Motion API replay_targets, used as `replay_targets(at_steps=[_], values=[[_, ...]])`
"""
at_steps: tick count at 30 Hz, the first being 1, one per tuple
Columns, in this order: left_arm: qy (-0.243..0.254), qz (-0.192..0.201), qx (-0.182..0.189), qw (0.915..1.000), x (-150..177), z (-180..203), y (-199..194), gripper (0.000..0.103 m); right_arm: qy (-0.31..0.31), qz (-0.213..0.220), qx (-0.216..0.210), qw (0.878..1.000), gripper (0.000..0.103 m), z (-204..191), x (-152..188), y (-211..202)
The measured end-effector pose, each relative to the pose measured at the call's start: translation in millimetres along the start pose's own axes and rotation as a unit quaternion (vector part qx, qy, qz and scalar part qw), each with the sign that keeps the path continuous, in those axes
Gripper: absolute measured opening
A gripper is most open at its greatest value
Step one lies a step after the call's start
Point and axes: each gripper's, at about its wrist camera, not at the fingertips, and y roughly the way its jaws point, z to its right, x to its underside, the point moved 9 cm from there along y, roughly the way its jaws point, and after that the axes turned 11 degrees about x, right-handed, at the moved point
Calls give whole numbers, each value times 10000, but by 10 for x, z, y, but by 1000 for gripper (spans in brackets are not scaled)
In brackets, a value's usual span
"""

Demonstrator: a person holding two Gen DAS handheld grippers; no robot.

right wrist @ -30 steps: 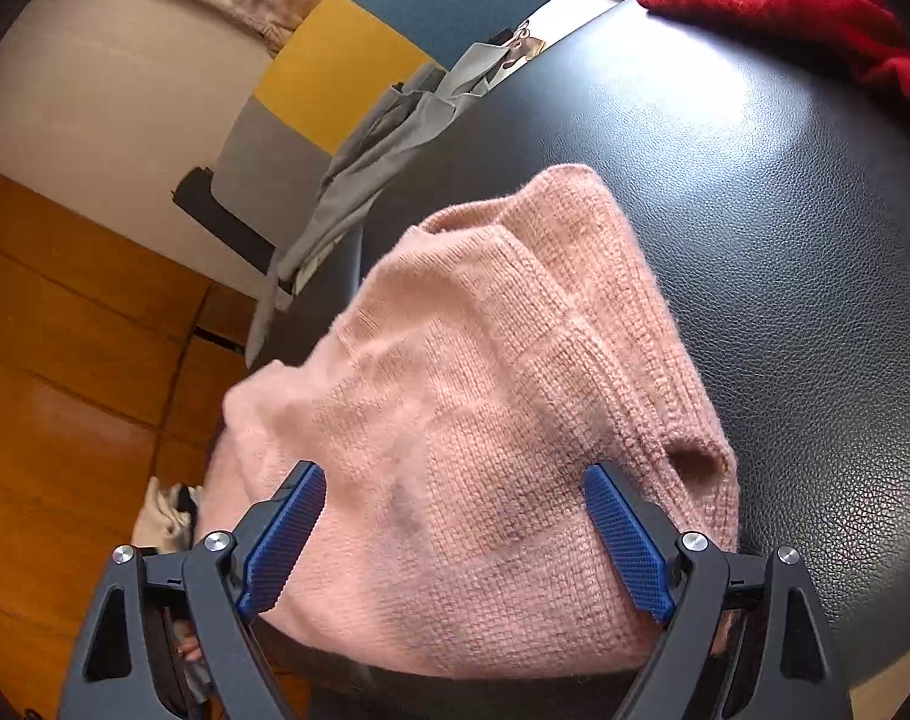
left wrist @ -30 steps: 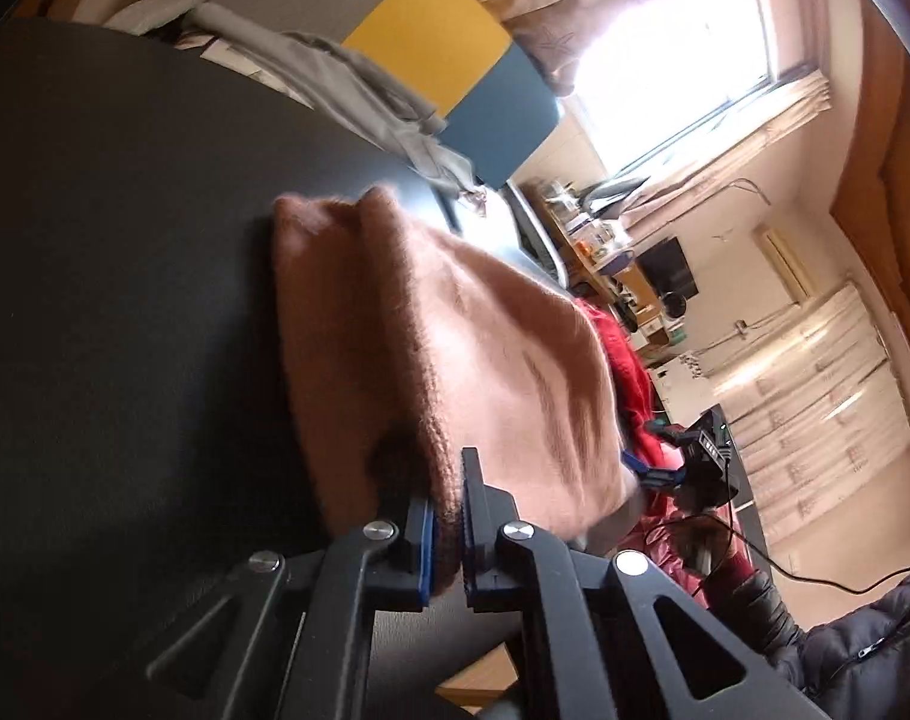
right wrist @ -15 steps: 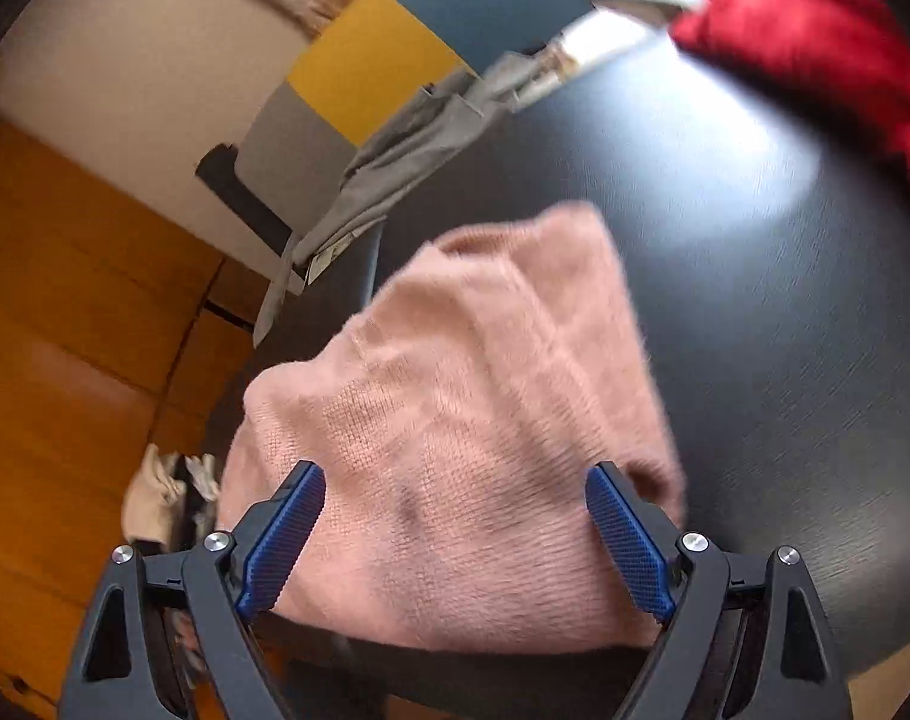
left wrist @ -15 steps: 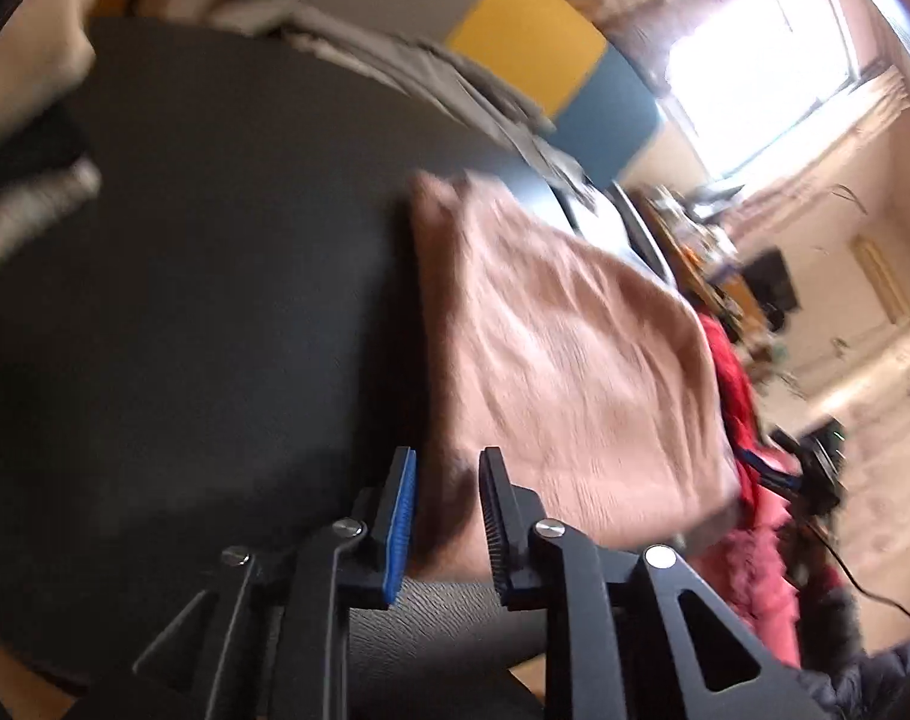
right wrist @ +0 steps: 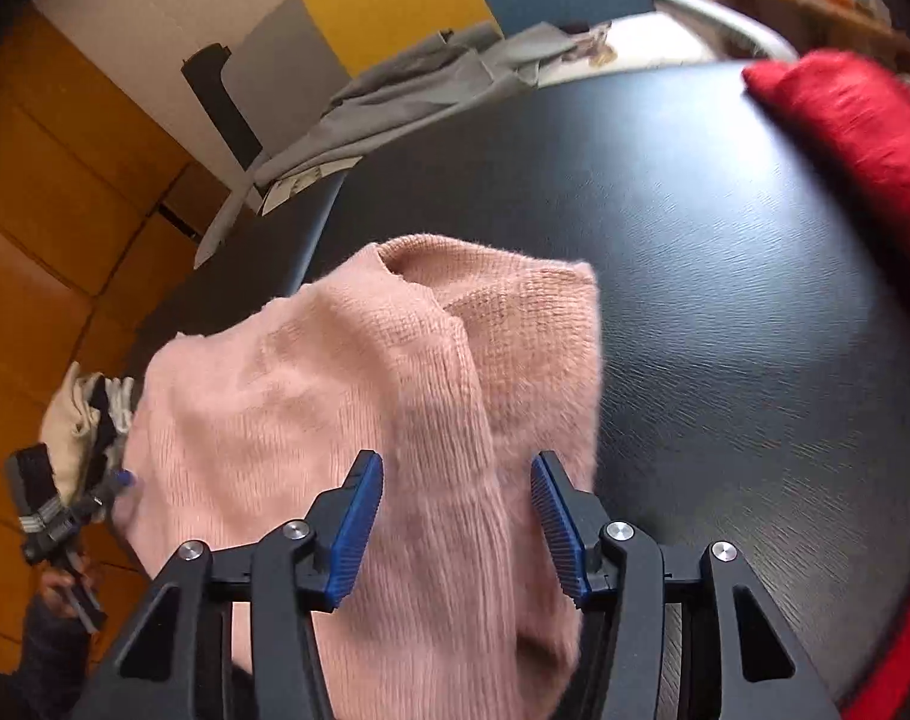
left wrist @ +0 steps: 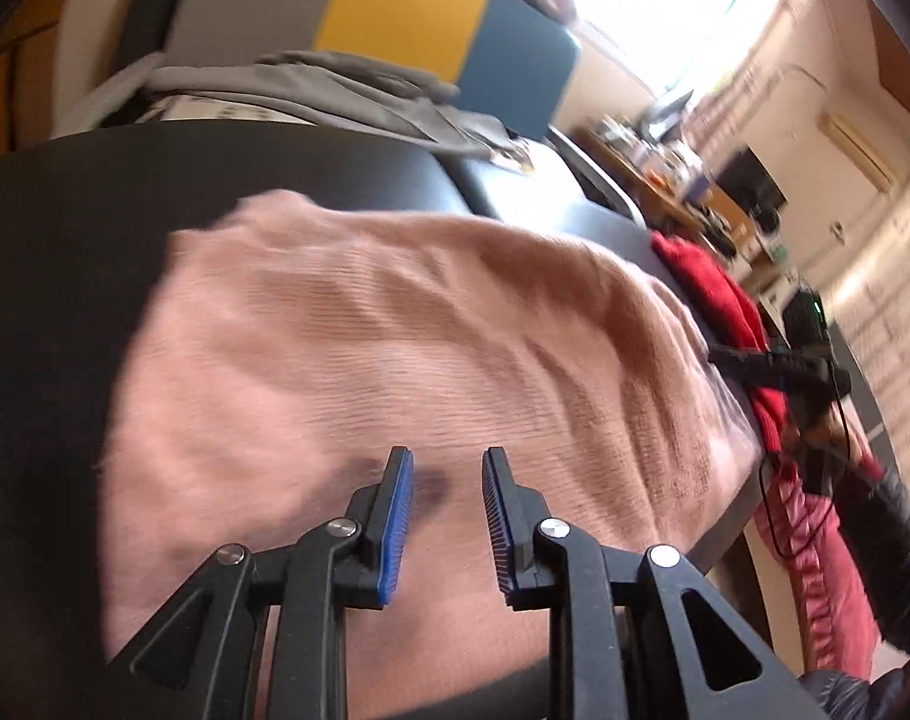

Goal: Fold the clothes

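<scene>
Pink sweater (left wrist: 395, 348): a fuzzy knit, lying folded and bunched on the black table (right wrist: 724, 276), toward its near edge; in the right wrist view a fold ridge runs up the middle of it and a rounded opening shows at its far end.
Left claw (left wrist: 446, 510): blue-padded fingers spread a little apart, nothing between them; it hangs just over the near part of the pink sweater, with a small dark shadow on the knit under the tips. Whether the tips touch the cloth, I cannot tell.
Right claw (right wrist: 457, 510): fingers spread wider, straddling the central ridge of the sweater without pinching it.
Red garment (right wrist: 862, 120): heaped at the far right side of the table, well apart from the pink sweater in the right wrist view.
Grey garment (right wrist: 407, 102): crumpled beyond the far edge of the table, in front of a panel of grey, yellow and blue blocks (left wrist: 395, 18).
Other claw seen from each side: the right one shows at the right edge of the left wrist view, beside the red cloth; the left one shows at the lower left of the right wrist view, held by a hand in a dark sleeve (right wrist: 47, 648).
Room: bright window (left wrist: 664, 12) behind, picture slightly blurred.
</scene>
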Motion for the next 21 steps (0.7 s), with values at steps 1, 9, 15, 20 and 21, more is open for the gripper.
replay_targets(at_steps=[1,9,15,20,21], values=[[103,-84,8,9999,-20,71,98,23,-22,-51,-52,10000,54,-10,-14,53],[105,-176,-249,9995,93,-8,204,24,-490,-95,318,9982,9,-93,-23,-119],[-310,-260,-155,9991,173,-97,170,24,-545,128,955,9939,9,84,143,-315],[-318,-353,-48,9989,57,-2,122,25,-6,53,679,9977,10,244,313,-145],[-246,-278,-36,9993,1,29,99,25,31,77,602,9982,15,241,309,-166]])
